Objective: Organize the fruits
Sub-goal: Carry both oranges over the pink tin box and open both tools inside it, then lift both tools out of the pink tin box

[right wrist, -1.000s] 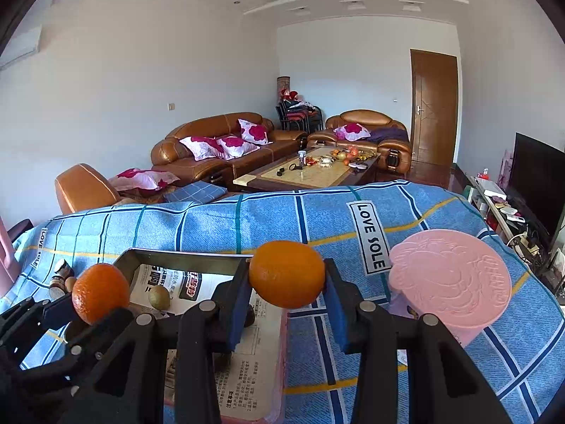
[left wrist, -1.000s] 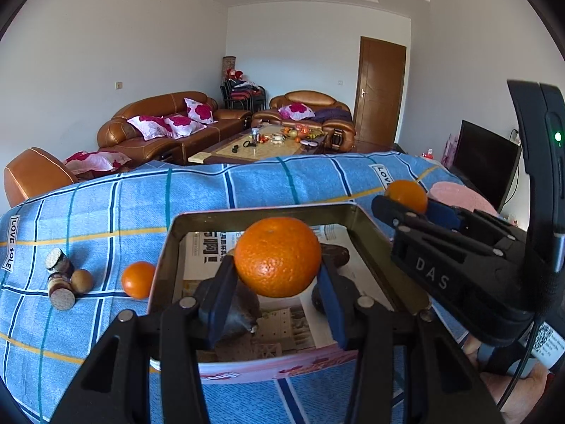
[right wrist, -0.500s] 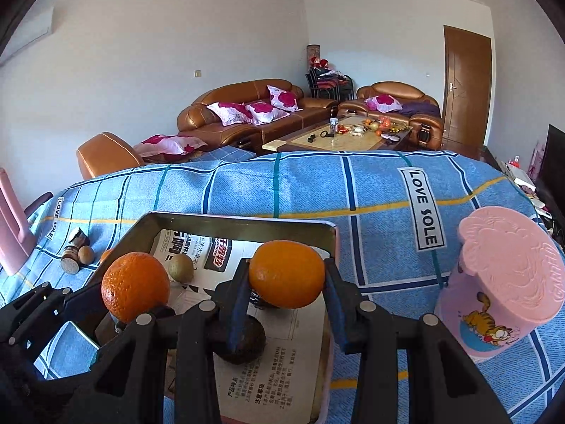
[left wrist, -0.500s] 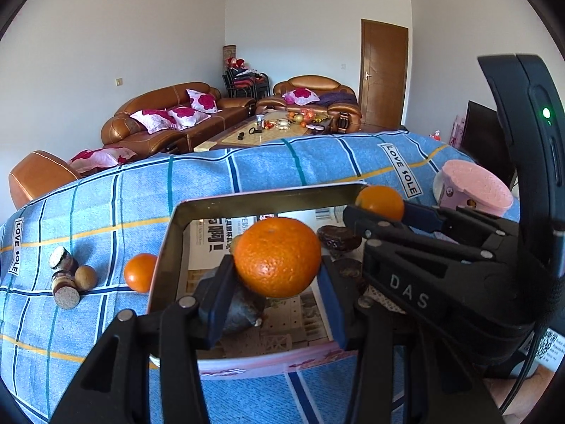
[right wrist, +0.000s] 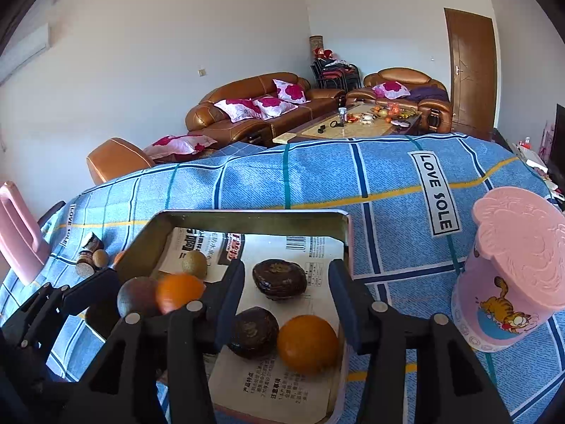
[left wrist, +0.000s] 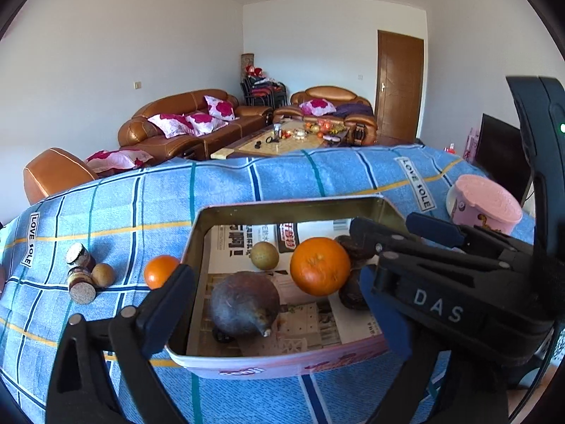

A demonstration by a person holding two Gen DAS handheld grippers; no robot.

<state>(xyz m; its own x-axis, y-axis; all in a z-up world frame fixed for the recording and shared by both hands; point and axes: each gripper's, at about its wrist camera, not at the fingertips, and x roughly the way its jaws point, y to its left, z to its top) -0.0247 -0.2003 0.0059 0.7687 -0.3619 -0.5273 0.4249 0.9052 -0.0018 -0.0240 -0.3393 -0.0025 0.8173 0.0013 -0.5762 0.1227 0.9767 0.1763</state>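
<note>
A metal tray [left wrist: 282, 208] lined with newspaper sits on the blue checked cloth. My left gripper [left wrist: 279, 304] is open above the tray's front; an orange [left wrist: 320, 265] is free between its fingers over the tray, beside a dark round fruit [left wrist: 243, 304] and a small green fruit [left wrist: 264, 255]. My right gripper [right wrist: 286, 300] is open over the tray [right wrist: 247, 216]; an orange [right wrist: 306, 342] lies in the tray below it, next to two dark brown fruits [right wrist: 279, 279]. The other orange [right wrist: 178, 290] shows at the left there.
Another orange [left wrist: 160, 270], a small brown fruit [left wrist: 103, 275] and two small jars [left wrist: 80, 272] lie on the cloth left of the tray. A pink lidded cup [right wrist: 512, 275] stands to the right. A pink object [right wrist: 17, 236] stands at far left.
Both grippers have opened and let go of their oranges over the tray. The right gripper's orange now lies in the tray; the left one's has dropped free of the fingers. Both views have tilted downward.
</note>
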